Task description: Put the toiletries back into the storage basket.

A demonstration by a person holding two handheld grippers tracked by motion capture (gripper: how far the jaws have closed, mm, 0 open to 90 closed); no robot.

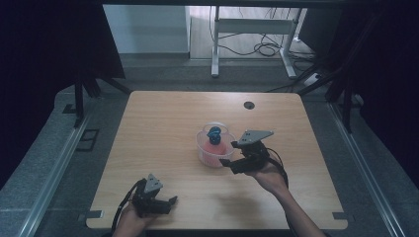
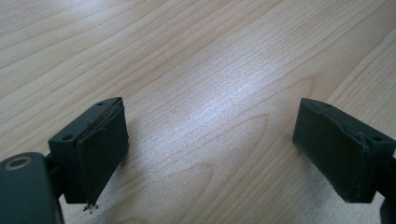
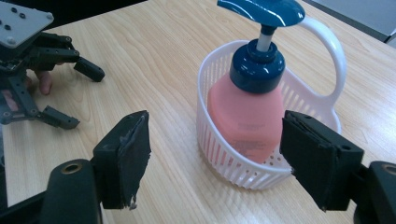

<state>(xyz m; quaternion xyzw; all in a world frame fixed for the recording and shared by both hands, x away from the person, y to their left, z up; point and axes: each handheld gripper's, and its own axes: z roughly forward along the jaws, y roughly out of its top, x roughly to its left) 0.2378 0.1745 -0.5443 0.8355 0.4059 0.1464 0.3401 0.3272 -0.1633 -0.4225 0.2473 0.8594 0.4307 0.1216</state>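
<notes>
Both claws stood released, gripping nothing. Nearest the person, the left gripper [image 1: 159, 201] was held low over the near left part of the wooden table [image 1: 163, 128], close to its front edge, with the left hand [image 1: 129, 221] behind it. In the left gripper view its two black jaws were spread wide, with bare wood grain between the worn pads [image 2: 100, 154].

Farther in and to the right, the right gripper [image 1: 228, 153] was held by the right hand [image 1: 267, 175], its grey three-cornered plate on top and its jaws pointing left toward a white slotted basket [image 1: 205, 155] near the table's middle. In the right gripper view the jaws were parted wide, one on either side of the basket's near wall [image 3: 219, 149]; whether the right pad [image 3: 308, 156] touched the rim could not be told.

Inside the basket stood an upright pink soap bottle [image 3: 247, 116] with a dark blue pump head [image 3: 261, 10] and collar. A white loop handle [image 3: 327, 51] rose from the basket's far side.

Beyond the basket, a round cable hole [image 1: 249, 105] sat near the table's far edge. Past the table, white desk legs [image 1: 215, 44] and loose cables [image 1: 267, 48] lay on the floor.
</notes>
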